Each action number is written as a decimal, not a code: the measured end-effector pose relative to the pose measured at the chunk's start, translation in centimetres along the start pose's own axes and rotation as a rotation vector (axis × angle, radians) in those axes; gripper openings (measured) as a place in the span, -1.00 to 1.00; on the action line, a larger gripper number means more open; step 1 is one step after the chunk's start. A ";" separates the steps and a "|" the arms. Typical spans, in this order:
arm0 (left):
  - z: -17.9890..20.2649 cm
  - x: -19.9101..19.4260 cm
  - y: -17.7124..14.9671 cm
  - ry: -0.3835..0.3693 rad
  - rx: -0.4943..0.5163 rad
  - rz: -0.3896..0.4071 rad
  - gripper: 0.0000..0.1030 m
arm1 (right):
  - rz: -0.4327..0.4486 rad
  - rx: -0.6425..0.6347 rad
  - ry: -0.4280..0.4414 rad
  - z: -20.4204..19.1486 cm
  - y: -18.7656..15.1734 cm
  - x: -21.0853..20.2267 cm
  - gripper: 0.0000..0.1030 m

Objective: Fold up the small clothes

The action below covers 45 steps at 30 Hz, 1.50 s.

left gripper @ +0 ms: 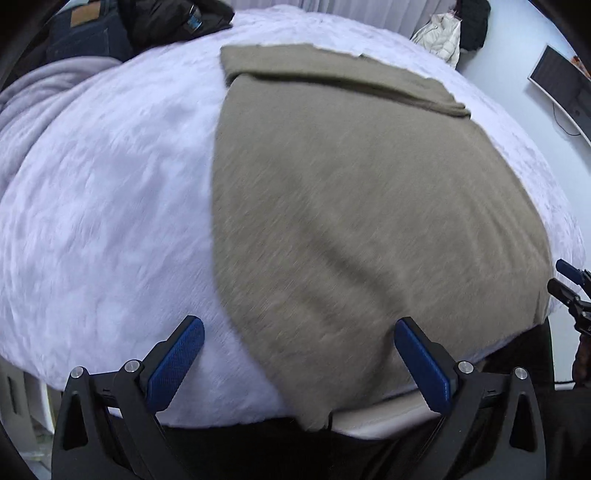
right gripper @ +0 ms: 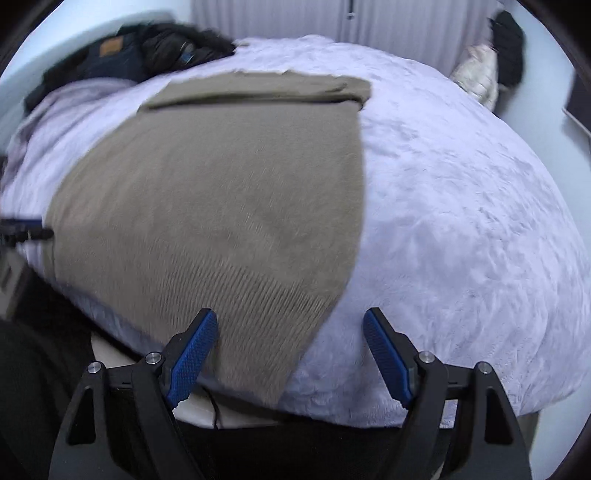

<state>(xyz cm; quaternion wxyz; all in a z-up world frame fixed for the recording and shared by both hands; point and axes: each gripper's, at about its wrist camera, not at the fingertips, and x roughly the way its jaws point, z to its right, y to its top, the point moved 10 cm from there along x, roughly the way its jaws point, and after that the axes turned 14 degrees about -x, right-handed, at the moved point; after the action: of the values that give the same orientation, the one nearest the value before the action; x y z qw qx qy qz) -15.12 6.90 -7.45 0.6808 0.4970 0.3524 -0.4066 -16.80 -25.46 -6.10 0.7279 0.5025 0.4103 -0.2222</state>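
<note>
Lilac blanket (left gripper: 110, 206) fills my view, bare stretches either side of garment. Tan knit garment (left gripper: 351, 206) flat at centre, far end folded over, near hem draped off bed edge. Jeans (left gripper: 85, 33) patch unreadable. My left gripper (left gripper: 299, 334), right gripper (right gripper: 290, 325): fingers spread, nothing pinched.

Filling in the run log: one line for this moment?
left gripper open | right gripper open | taupe garment flat on bed, unheld
</note>
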 end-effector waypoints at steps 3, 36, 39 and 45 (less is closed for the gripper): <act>1.2 1.0 1.2 0.041 0.018 0.023 1.00 | 0.089 -0.008 -0.007 -0.5 3.0 -0.9 0.62; 7.0 9.9 13.2 0.107 0.108 0.038 1.00 | -0.095 0.185 0.044 3.1 16.5 13.3 0.66; 5.2 7.9 9.4 0.089 0.116 0.058 1.00 | -0.028 0.038 -0.003 0.5 13.4 10.2 0.71; 2.2 3.6 2.5 0.075 0.133 0.121 1.00 | 0.070 -0.084 -0.037 -3.0 5.2 3.9 0.74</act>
<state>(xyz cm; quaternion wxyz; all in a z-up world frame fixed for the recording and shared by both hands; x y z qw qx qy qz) -11.20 4.52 -9.06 0.6559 0.5763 0.3192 -0.3686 -11.86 -20.27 -6.94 0.7632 0.4813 0.3878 -0.1882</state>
